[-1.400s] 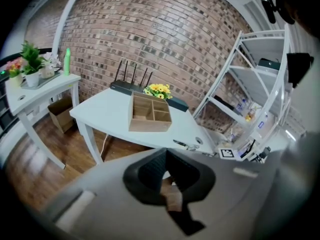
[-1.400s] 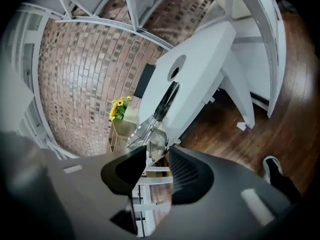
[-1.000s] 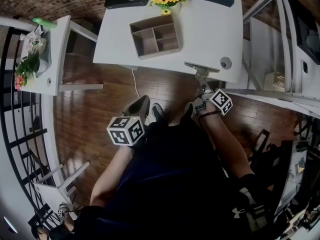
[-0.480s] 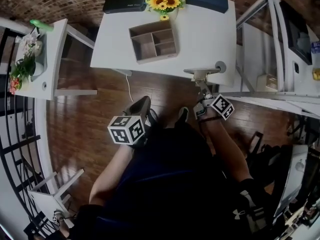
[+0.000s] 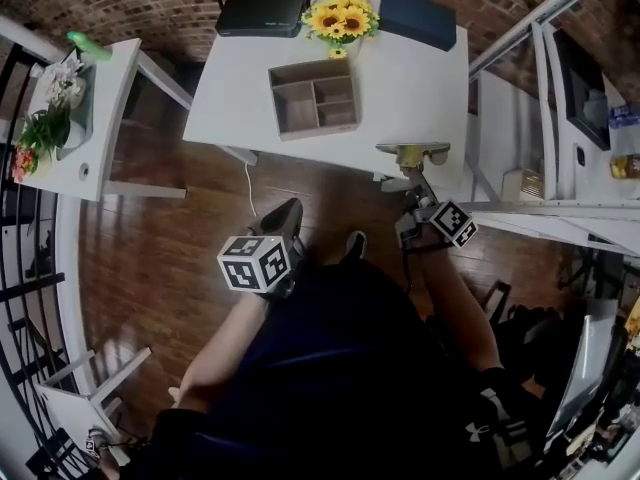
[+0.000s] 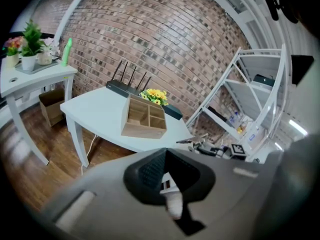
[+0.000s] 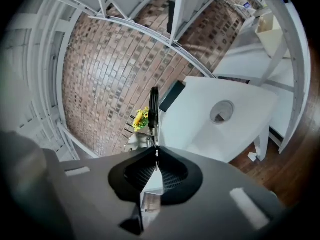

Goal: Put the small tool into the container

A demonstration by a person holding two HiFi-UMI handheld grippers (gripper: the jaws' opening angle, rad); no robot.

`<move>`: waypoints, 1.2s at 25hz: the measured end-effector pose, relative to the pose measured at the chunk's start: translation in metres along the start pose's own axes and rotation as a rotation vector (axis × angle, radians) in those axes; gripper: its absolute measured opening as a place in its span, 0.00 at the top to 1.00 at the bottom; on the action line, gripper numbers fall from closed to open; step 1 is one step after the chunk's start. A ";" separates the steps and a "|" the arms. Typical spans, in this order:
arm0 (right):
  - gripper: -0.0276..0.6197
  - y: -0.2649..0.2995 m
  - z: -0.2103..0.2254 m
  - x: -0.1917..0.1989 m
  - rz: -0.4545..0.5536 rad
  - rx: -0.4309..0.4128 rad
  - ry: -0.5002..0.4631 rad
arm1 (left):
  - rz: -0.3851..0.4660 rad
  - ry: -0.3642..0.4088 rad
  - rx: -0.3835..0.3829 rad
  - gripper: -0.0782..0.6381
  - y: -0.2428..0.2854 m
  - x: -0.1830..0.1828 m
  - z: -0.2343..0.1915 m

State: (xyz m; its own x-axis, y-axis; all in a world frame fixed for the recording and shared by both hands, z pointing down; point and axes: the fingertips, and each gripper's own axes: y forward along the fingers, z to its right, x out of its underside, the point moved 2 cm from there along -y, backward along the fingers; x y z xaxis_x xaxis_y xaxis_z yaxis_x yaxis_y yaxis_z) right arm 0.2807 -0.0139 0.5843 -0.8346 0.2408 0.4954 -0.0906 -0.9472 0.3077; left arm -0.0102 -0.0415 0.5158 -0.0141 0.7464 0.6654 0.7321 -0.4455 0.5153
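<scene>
A wooden container (image 5: 315, 98) with several compartments stands on the white table (image 5: 410, 78); it also shows in the left gripper view (image 6: 144, 118). My right gripper (image 5: 415, 190) is at the table's near right edge, shut on the small tool (image 5: 412, 152). This tool has a thin metal stem and a dark crossbar, and the stem runs up from between the jaws (image 7: 154, 109). The right gripper (image 7: 156, 156) points toward the table. My left gripper (image 5: 284, 220) hangs over the floor in front of the table, well short of the container. Its jaws (image 6: 165, 154) are together with nothing in them.
A black router (image 5: 262, 13), sunflowers (image 5: 342, 16) and a dark blue box (image 5: 418, 18) line the table's far edge. A round cable hole (image 7: 221, 110) is near the tool. A side table with plants (image 5: 80, 118) stands left, and white shelving (image 5: 520, 118) stands right.
The head view has drifted, so the table sits a little lower and further right. My right gripper stays at the table's near edge with the tool. The left gripper has hardly moved.
</scene>
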 end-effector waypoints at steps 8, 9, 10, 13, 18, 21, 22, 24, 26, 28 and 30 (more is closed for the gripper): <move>0.92 0.038 -0.077 -0.028 -0.100 -0.111 -0.273 | 0.040 -0.024 -0.015 0.89 -0.007 -0.007 -0.009; 0.92 0.044 -0.085 -0.030 -0.122 -0.119 -0.333 | 0.045 -0.027 -0.020 0.89 -0.008 -0.008 -0.010; 0.92 0.050 -0.093 -0.031 -0.144 -0.122 -0.393 | 0.050 -0.030 -0.024 0.89 -0.010 -0.009 -0.012; 0.92 0.069 -0.111 -0.032 -0.215 -0.129 -0.570 | 0.067 -0.042 -0.041 0.89 -0.015 -0.009 -0.017; 0.92 0.099 -0.128 -0.024 -0.334 -0.152 -0.828 | 0.087 -0.065 -0.079 0.89 -0.025 -0.009 -0.028; 0.92 0.114 -0.134 -0.019 -0.391 -0.162 -0.935 | 0.100 -0.080 -0.101 0.89 -0.032 -0.008 -0.034; 0.92 0.118 -0.138 -0.019 -0.401 -0.171 -0.957 | 0.104 -0.085 -0.107 0.89 -0.034 -0.008 -0.035; 0.92 0.127 -0.146 -0.021 -0.416 -0.183 -1.015 | 0.112 -0.095 -0.117 0.89 -0.037 -0.007 -0.039; 0.92 0.138 -0.154 -0.025 -0.437 -0.183 -1.095 | 0.118 -0.106 -0.124 0.89 -0.040 -0.006 -0.041; 0.92 0.150 -0.160 -0.026 -0.474 -0.184 -1.173 | 0.123 -0.115 -0.131 0.89 -0.042 -0.006 -0.044; 0.92 0.162 -0.162 -0.024 -0.527 -0.187 -1.244 | 0.130 -0.123 -0.139 0.89 -0.046 -0.007 -0.047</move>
State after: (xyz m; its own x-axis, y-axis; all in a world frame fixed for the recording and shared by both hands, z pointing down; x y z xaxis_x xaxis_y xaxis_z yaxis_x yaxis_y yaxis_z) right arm 0.1975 -0.2079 0.4905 0.3488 0.5156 0.7827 -0.3975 -0.6749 0.6217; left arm -0.0757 -0.0494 0.5134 0.1635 0.7294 0.6643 0.6211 -0.5993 0.5051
